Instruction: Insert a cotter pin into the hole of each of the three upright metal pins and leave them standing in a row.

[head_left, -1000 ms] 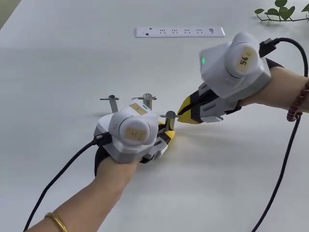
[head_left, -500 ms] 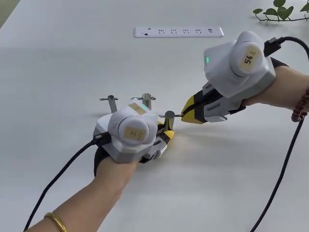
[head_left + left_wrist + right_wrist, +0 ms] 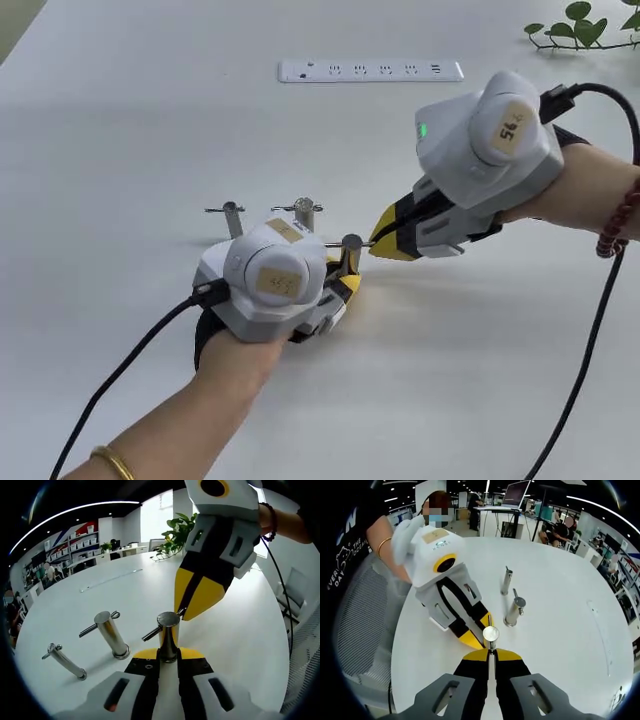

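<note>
- In the head view, the left gripper [image 3: 343, 283] sat at lower centre. Its jaws were closed narrow on the lower shaft of the right-hand metal pin [image 3: 351, 248], which stood upright on the white table [image 3: 150, 130].
- The left gripper view showed the same grip at bottom centre, with a yellow-tipped jaw pressed against each side of that pin [image 3: 168, 632].
- The right gripper [image 3: 376, 243] reached in from the right of the head view, its tips just beside the pin's head.
- Its jaws were drawn almost together and pinched one end of a cotter pin [image 3: 150, 633]. The cotter pin ran through the pin's hole and stuck out on the opposite side of the shaft.
- In the right gripper view, a thin sliver of metal bridged the gap between the jaw tips and the round pin head at frame centre.
- Left of the gripped pin in the head view, the middle metal pin [image 3: 304, 213] and the left-hand metal pin [image 3: 232, 216] stood upright in a row, apart from each other.
- A second cotter pin [image 3: 317, 205] crossed the top of the middle one, and a third cotter pin [image 3: 216, 209] crossed the left one.
- A power strip [image 3: 371, 70] lay at top centre, and a plant [image 3: 585, 25] filled the upper right corner.
</note>
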### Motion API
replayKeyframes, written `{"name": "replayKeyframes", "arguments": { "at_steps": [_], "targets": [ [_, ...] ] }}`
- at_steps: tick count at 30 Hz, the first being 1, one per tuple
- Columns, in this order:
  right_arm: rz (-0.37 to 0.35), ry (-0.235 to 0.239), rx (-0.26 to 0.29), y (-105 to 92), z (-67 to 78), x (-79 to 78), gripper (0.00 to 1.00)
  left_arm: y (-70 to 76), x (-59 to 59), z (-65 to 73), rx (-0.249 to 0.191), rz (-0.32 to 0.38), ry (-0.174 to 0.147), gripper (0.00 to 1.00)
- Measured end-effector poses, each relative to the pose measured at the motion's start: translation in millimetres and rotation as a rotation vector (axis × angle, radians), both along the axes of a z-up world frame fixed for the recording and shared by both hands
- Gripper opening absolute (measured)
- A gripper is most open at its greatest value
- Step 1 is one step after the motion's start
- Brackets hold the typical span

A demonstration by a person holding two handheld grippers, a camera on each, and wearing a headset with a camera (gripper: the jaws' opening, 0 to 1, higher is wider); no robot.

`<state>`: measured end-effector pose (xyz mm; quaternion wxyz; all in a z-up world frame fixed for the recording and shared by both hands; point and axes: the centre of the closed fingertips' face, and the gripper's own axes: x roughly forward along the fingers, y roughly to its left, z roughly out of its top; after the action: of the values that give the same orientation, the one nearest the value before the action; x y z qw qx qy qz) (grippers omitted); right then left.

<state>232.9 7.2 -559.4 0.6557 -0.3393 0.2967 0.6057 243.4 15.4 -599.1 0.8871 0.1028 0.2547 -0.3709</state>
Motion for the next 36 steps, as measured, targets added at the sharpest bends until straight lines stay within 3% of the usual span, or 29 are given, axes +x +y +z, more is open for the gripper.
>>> {"name": "replayKeyframes", "arguments": {
  "at_steps": [22,36],
  "targets": [
    [-0.009,-0.001,0.01,6.7,-0.3,1.1,0.0,-0.7,0.4,0.0,0.001,0.009,-0.001,0.11],
    [-0.057,0.017,0.01,2.1,-1.1,3.6,0.06,-1.1,-1.0,-1.2,-0.018,0.027,0.027,0.17]
  ]
}}
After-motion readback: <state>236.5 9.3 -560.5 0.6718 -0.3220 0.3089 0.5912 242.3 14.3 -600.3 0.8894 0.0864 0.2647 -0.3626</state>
